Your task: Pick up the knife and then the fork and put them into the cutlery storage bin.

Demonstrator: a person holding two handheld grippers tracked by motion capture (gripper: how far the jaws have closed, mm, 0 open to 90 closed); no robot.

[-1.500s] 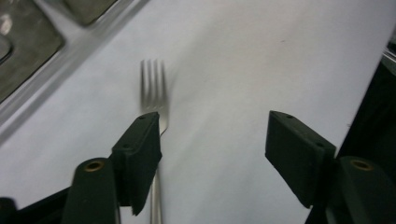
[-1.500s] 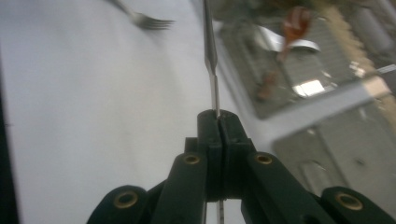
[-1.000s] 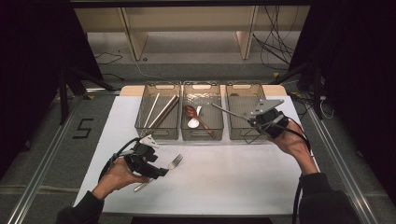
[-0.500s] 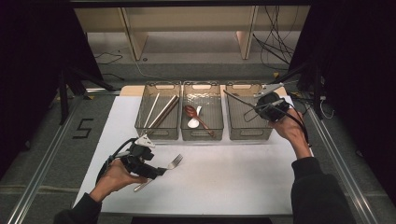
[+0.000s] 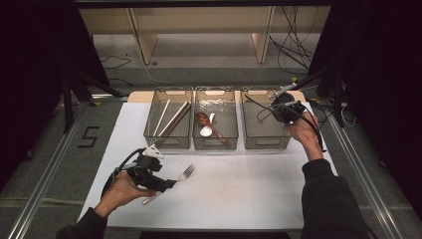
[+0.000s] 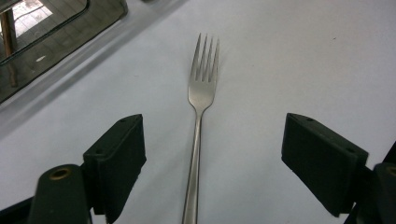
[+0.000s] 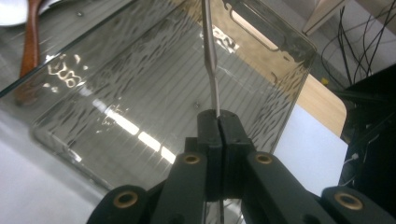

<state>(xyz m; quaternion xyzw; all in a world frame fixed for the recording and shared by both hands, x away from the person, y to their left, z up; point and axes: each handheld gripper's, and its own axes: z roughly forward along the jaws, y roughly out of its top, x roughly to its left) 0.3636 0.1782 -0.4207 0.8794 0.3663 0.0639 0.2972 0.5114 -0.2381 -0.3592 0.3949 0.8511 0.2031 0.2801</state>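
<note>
A: In the left gripper view the left gripper (image 6: pixel 210 163) stands wide, its jaws just opened, and the fork (image 6: pixel 201 116) lies on the table (image 6: pixel 303 56) between them, untouched.

B: The right gripper (image 7: pixel 218 122) is clamped on a thin metal utensil (image 7: pixel 210 56) above the right bin (image 7: pixel 140 93)

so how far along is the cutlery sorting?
Done: chopsticks lie in the left bin, spoons in the middle bin. In hand: the right tongs grip a thin metal utensil over the right bin. Left: the fork lies on the table between the open left tongs, whose jaws have just been opening.
</note>
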